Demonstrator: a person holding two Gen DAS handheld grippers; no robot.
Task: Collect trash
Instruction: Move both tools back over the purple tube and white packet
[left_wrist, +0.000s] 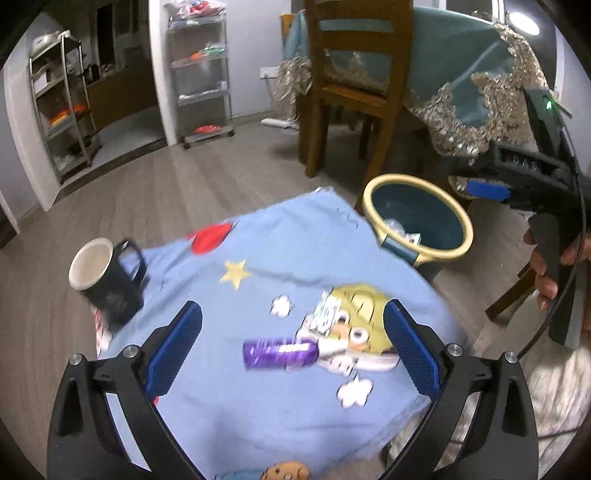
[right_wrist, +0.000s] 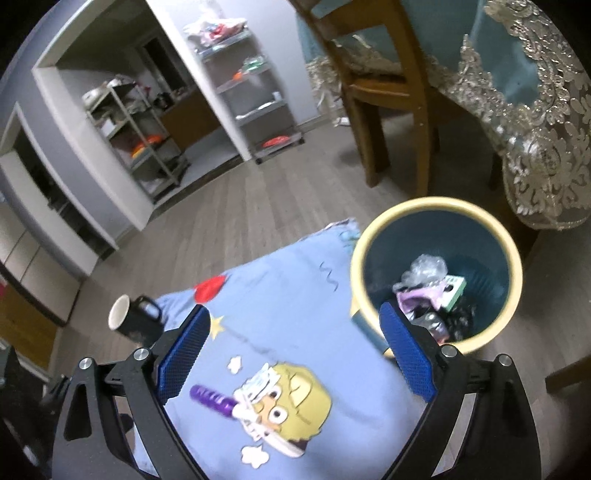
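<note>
A purple wrapper (left_wrist: 279, 352) lies on the blue cartoon cloth (left_wrist: 258, 398), with a small silver-white wrapper (left_wrist: 327, 313) just beyond it. My left gripper (left_wrist: 291, 343) is open above the cloth, its jaws either side of the purple wrapper. A teal bin with a cream rim (left_wrist: 417, 218) stands at the cloth's far right corner with trash inside. My right gripper (right_wrist: 293, 349) is open and empty, above the cloth beside the bin (right_wrist: 436, 273). The purple wrapper (right_wrist: 212, 398) and the silver-white wrapper (right_wrist: 260, 380) lie below it. The right gripper also shows in the left wrist view (left_wrist: 487, 190), held by a hand.
A black mug (left_wrist: 107, 280) with a white inside stands on the cloth's left edge, also in the right wrist view (right_wrist: 135, 321). A wooden chair (left_wrist: 351, 85) and a table with a teal lace-edged cloth (left_wrist: 480, 74) stand behind the bin. Metal shelving racks (left_wrist: 201, 74) line the far wall.
</note>
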